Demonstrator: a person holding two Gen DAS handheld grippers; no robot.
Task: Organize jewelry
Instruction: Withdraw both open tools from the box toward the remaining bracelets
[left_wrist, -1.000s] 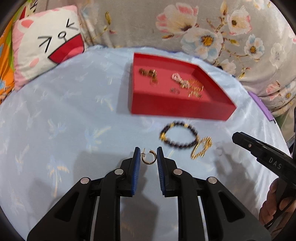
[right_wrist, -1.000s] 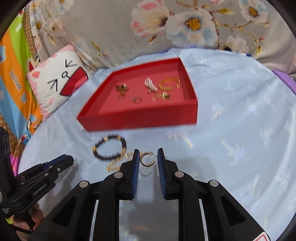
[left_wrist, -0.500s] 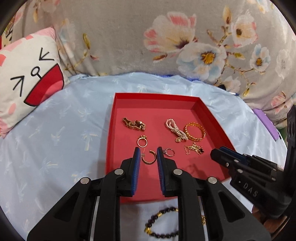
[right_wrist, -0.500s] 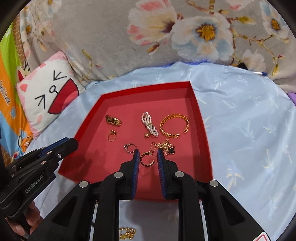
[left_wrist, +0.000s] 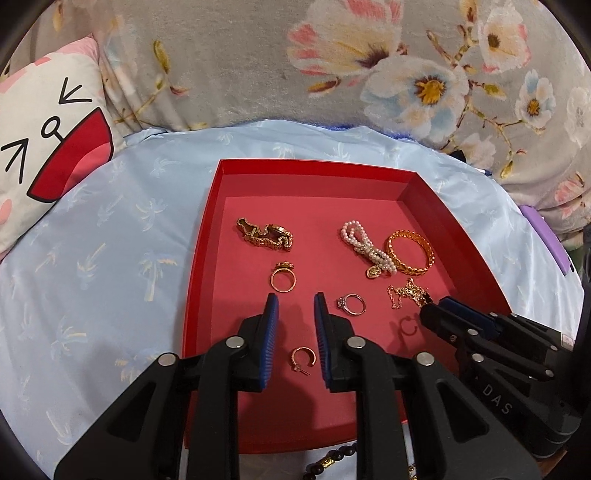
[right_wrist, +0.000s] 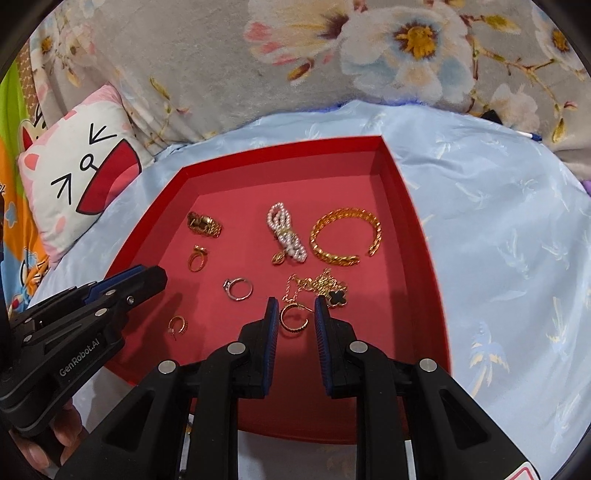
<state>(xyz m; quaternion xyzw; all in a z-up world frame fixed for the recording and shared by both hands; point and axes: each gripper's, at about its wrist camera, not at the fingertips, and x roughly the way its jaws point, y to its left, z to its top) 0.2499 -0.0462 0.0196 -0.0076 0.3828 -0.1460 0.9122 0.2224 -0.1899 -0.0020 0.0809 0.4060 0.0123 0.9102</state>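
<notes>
A red tray (left_wrist: 201, 236) (right_wrist: 424, 243) on a light blue cloth holds gold jewelry. My left gripper (left_wrist: 295, 308) is open over the tray; a gold hoop earring (left_wrist: 303, 360) lies loose on the tray floor between its fingers, also showing in the right wrist view (right_wrist: 178, 325). My right gripper (right_wrist: 294, 312) holds a second gold hoop earring (right_wrist: 293, 319) between its pads over the tray's near part. The tray also holds a gold cuff bracelet (right_wrist: 345, 236), a pearl strand (right_wrist: 286, 232), a watch-like chain (left_wrist: 264, 234), two rings (left_wrist: 282, 278) (left_wrist: 351, 303) and a clover necklace (right_wrist: 325, 288).
A cat-face pillow (left_wrist: 44, 147) lies at the left and a floral blanket (left_wrist: 369, 66) behind the tray. A dark bead bracelet (left_wrist: 332, 459) lies on the cloth in front of the tray. A purple object (left_wrist: 546, 240) sits at the right edge.
Both grippers carried their earrings from the cloth to over the tray. The left gripper has opened and its earring has dropped onto the tray floor.
</notes>
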